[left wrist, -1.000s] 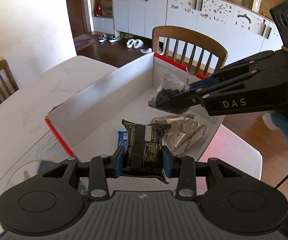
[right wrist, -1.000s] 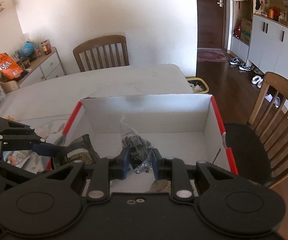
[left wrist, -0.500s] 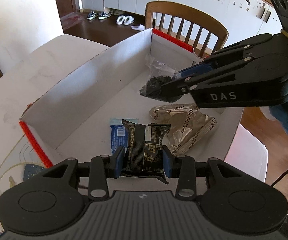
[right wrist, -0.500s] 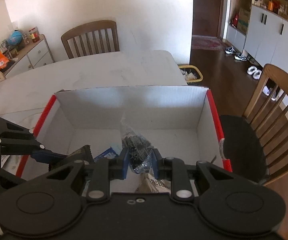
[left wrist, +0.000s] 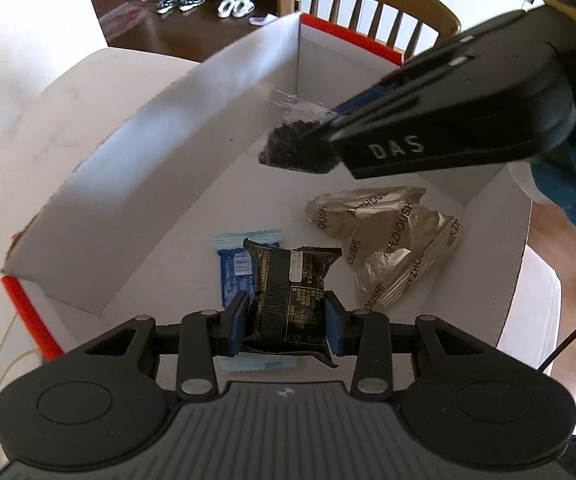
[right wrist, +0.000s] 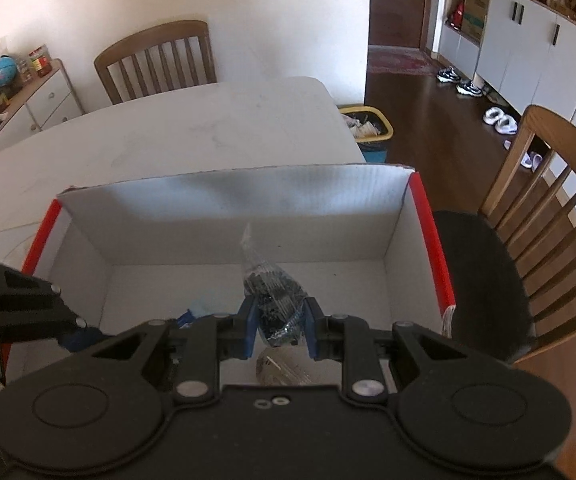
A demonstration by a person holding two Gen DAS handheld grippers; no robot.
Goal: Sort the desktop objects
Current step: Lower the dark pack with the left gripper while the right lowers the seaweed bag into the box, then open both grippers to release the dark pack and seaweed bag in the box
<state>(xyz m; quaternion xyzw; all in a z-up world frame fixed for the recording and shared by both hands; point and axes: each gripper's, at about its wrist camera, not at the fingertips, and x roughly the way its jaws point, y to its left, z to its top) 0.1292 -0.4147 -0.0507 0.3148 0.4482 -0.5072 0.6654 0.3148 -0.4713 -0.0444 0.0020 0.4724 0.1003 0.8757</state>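
Holding a black snack pack (left wrist: 288, 296) tight, the left gripper (left wrist: 284, 318) hangs over the white box (left wrist: 148, 168); the right gripper (right wrist: 278, 324) squeezes a clear bag (right wrist: 274, 300).

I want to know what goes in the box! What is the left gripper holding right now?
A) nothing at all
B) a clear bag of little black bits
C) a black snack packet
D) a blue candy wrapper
C: in the left wrist view the left gripper is shut on the black snack packet, above the white box; the blue wrapper lies loose underneath, and the right gripper has the clear bag.
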